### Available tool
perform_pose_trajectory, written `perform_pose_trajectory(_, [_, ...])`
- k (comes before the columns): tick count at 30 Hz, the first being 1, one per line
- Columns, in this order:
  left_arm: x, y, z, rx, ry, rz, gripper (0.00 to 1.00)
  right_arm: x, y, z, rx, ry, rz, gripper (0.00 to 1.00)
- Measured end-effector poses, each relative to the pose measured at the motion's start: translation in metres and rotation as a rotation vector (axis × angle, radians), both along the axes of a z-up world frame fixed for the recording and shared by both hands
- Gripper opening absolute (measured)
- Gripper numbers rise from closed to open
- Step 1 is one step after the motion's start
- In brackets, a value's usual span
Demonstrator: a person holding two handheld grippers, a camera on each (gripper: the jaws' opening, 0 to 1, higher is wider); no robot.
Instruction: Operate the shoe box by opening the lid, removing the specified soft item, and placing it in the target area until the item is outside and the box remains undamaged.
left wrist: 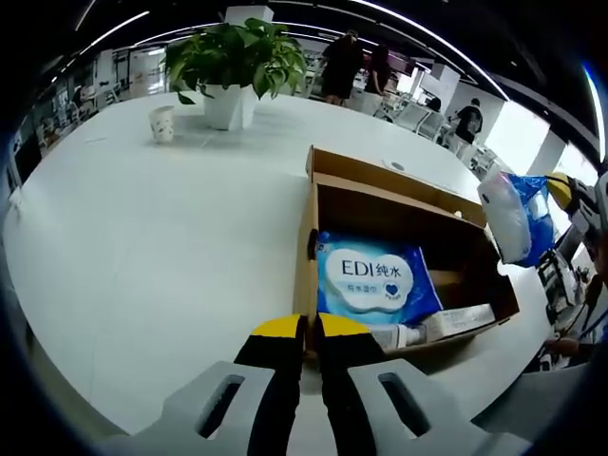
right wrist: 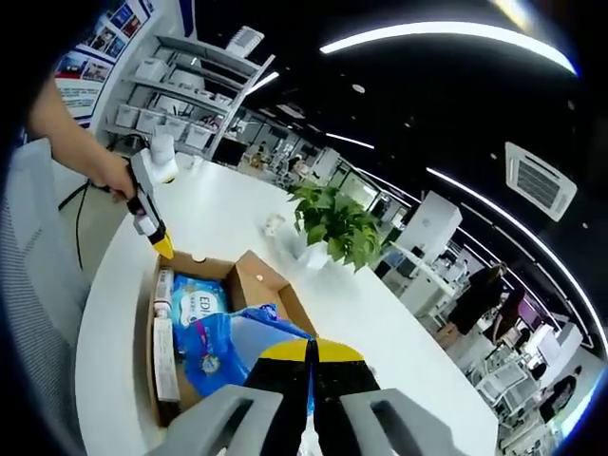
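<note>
The open shoe box [left wrist: 318,237] sits right of centre on the white surface [left wrist: 142,247], holding a blue wipes pack [left wrist: 375,280] and a tube [left wrist: 446,326]. The right tool [right wrist: 310,353] is clamped on a blue-and-white soft bag [right wrist: 223,342], lifted above the box. The left tool [left wrist: 310,328] is closed, empty, at the box's edge.

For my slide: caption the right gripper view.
Right tongs lift a blue plastic bag from the open shoe box.

Both views are brightly lit from long white ceiling light strips [right wrist: 446,36]; glare is thrown across the glossy white round table [left wrist: 142,247]; shadows are kept soft and faint; straight lines are bent by fisheye distortion; distant edges are rendered blurred.
</note>
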State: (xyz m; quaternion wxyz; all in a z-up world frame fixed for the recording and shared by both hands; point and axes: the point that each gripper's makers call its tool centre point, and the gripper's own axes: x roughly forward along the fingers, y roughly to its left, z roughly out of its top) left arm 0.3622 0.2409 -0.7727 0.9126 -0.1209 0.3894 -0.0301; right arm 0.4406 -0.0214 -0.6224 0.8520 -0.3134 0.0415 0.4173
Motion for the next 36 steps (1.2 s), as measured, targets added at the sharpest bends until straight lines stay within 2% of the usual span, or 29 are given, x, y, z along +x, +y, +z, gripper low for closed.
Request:
perform_pose_trajectory(17, [0.000,0.000,0.000,-0.019,-0.006,0.007,0.03,0.001,-0.040,0.011,0.005,-0.027,-0.068,0.00])
perform_pose_trajectory(36, [-0.001,-0.001,0.001,-0.030,-0.006,0.011,0.03,0.001,-0.089,0.008,-0.009,-0.034,-0.143,0.00])
